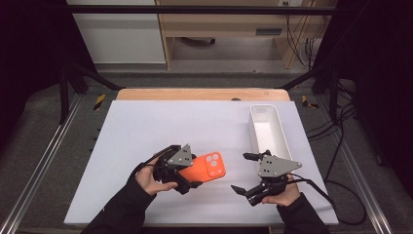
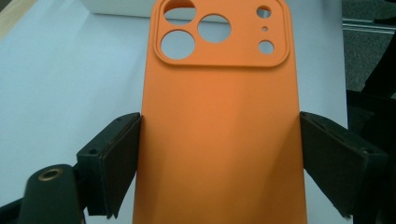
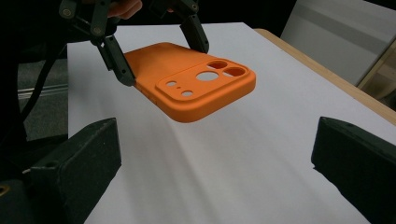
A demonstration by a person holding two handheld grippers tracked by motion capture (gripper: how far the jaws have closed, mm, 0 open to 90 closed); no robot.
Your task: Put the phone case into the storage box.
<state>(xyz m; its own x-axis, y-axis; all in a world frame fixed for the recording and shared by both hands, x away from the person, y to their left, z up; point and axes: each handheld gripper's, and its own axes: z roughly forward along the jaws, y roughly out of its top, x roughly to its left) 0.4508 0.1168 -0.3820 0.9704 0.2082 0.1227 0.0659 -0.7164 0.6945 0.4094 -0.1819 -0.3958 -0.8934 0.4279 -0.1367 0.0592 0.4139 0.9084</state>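
An orange phone case (image 1: 208, 166) with round camera cut-outs hangs a little above the white sheet, at the near middle. My left gripper (image 1: 193, 170) is shut on its long sides, one pad on each edge. In the left gripper view the case (image 2: 219, 116) runs up between the black pads (image 2: 122, 158), cut-out end farthest away. My right gripper (image 1: 240, 172) stands open to the right of the case, with nothing between its fingers. In the right gripper view the case (image 3: 198, 86) floats ahead, held by the left gripper (image 3: 163, 60), beyond my right gripper (image 3: 219, 158).
A long white tray (image 1: 281, 134) lies at the right of the white sheet (image 1: 160, 122), just beyond the right gripper. A wooden table edge (image 1: 195, 93) runs along the far side. Metal rails flank the table.
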